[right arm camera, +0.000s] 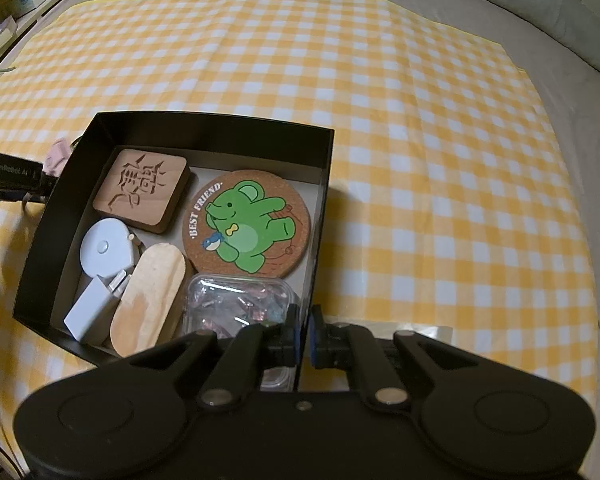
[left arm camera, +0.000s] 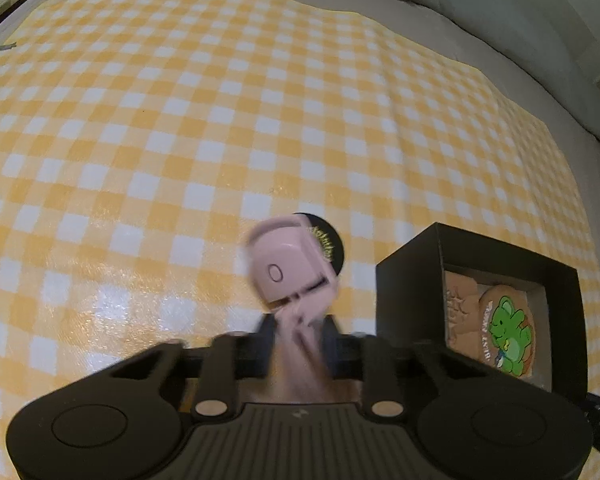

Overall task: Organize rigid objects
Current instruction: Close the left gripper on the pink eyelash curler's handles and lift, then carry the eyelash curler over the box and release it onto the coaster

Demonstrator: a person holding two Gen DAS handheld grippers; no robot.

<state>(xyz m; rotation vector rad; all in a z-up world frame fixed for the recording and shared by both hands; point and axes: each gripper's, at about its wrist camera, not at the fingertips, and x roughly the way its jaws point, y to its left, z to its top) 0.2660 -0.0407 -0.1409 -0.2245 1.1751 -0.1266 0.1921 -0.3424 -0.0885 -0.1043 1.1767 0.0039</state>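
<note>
Pink item [left arm camera: 290,268]: rigid plastic, blurred by motion, exact type not readable. Held clear of the cloth by the left hand-held gripper [left arm camera: 298,332], whose fingers are closed on its lower stem. It sits just left of the box [left arm camera: 408,280] and is not yet inside. Judgement: it is being carried toward the box, the collection point for loose items.

A black disc [left arm camera: 334,246] with yellow-green print lies on the cloth behind the pink item, partly hidden by it; probably another piece left to collect.

Right hand-held gripper [right arm camera: 303,330]: fingers nearly together, pinching the box's right wall [right arm camera: 320,216] near its front corner. Judgement: this braces the light box so it does not slide on the cloth while the other hand loads it.

Box contents: carved wooden square [right arm camera: 140,190], round cork coaster [right arm camera: 246,224] with green bear, white tape measure [right arm camera: 104,248], white adapter [right arm camera: 90,314], oval wooden piece [right arm camera: 150,294], clear plastic case [right arm camera: 236,304]. The floor is nearly full; the open gaps are small, so the pink item will likely rest on top of something.

In the way: the left wall of the box must be cleared on approach.

Surroundings: yellow checked cloth [right arm camera: 420,120] spread on a grey bed [right arm camera: 480,4].
</note>
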